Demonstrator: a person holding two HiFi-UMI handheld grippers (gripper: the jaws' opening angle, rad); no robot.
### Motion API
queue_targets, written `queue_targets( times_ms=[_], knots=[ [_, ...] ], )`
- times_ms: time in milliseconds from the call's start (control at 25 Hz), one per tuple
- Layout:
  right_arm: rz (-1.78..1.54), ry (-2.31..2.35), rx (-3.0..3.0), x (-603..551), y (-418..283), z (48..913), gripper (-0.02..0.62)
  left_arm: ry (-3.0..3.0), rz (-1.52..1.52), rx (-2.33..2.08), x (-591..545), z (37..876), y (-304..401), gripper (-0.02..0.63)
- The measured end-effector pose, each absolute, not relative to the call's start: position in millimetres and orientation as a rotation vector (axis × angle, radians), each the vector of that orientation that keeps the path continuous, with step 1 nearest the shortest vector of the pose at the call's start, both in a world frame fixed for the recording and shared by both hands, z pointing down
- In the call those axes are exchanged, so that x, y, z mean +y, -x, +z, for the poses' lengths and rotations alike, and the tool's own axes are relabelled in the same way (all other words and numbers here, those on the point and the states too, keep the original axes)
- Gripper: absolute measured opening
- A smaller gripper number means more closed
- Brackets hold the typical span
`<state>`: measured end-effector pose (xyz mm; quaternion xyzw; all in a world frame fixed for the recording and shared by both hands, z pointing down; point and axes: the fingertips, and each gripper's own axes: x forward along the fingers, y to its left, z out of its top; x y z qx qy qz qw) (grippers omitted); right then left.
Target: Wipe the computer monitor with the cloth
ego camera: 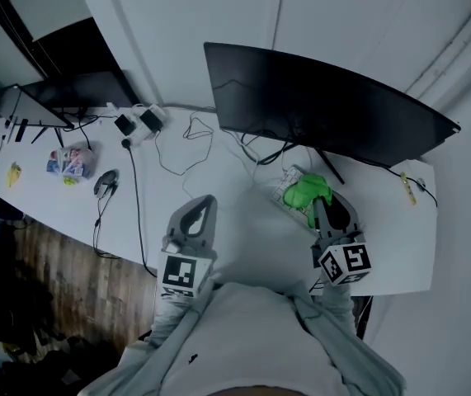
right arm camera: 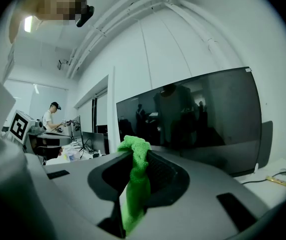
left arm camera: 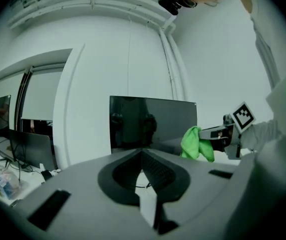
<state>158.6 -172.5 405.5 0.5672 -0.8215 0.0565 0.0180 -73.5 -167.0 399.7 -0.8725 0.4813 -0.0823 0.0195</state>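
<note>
Item 1: bright green, fluffy microfibre cloth [right arm camera: 135, 181]. I find it clamped between the jaws of the right gripper [right arm camera: 137, 159], with a bunched tuft sticking up past the fingertips. In the head view the cloth [ego camera: 307, 191] sits above the white desk [ego camera: 169, 200], just in front of the monitor's lower edge and apart from the screen.

Item 2: right gripper [ego camera: 317, 207], grey, with a square-marker cube [ego camera: 344, 262] behind the jaws. I see it pointed at the monitor. The left gripper view catches it and the cloth [left arm camera: 197, 144] from the side.

Item 3: left gripper [ego camera: 205, 200], same build, with its own cube [ego camera: 179, 272]. In its own view [left arm camera: 143, 154] I see the jaws meeting at the tip with nothing between them. It is held over the desk, to the left of the right gripper and well apart from the cloth.

Item 4: wide black flat computer monitor [ego camera: 326, 106]. It stands on a stand at the back of the desk, close to the white wall. The screen is dark and shows dim reflections [right arm camera: 193, 119].

Item 5: loose black cables [ego camera: 187, 151] lie on the desk to the left of the monitor, running to white power adapters [ego camera: 140, 122].

Item 6: a second dark screen [ego camera: 62, 97] and a colourful packet [ego camera: 70, 162] are at the desk's far left.

Item 7: a person [right arm camera: 50, 116] stands at a distant desk in the background of the right gripper view.
</note>
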Motion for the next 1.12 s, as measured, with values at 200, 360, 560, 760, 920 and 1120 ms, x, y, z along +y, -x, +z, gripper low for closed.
queue_targets(
  times_ms=[200, 360, 560, 760, 920, 1120],
  knots=[
    [0.157, -1.799, -2.534, -186.6, -138.9, 397.1, 0.074, 2.770, -0.263, 1.402, -181.9, 402.3, 82.4, 0.023],
    [0.136, -1.801, -2.556, -200.6, -121.8, 387.5, 0.074, 2.788, -0.277, 1.382, -192.0, 405.6, 92.1, 0.023],
    [0.151, -1.774, -2.590, -218.2, -97.0, 379.9, 0.074, 2.812, -0.275, 1.412, -189.8, 410.3, 103.4, 0.023],
    [0.115, -1.745, -2.663, -244.4, -62.7, 360.3, 0.074, 2.806, -0.268, 1.428, -195.9, 410.2, 117.7, 0.023],
    [0.037, -1.695, -2.738, -266.2, -28.1, 338.2, 0.074, 2.802, -0.256, 1.433, -196.9, 410.7, 129.0, 0.023],
    [-0.071, -1.657, -2.822, -296.6, 21.0, 305.5, 0.074, 2.794, -0.244, 1.478, -199.9, 407.0, 153.6, 0.023]
  ],
)
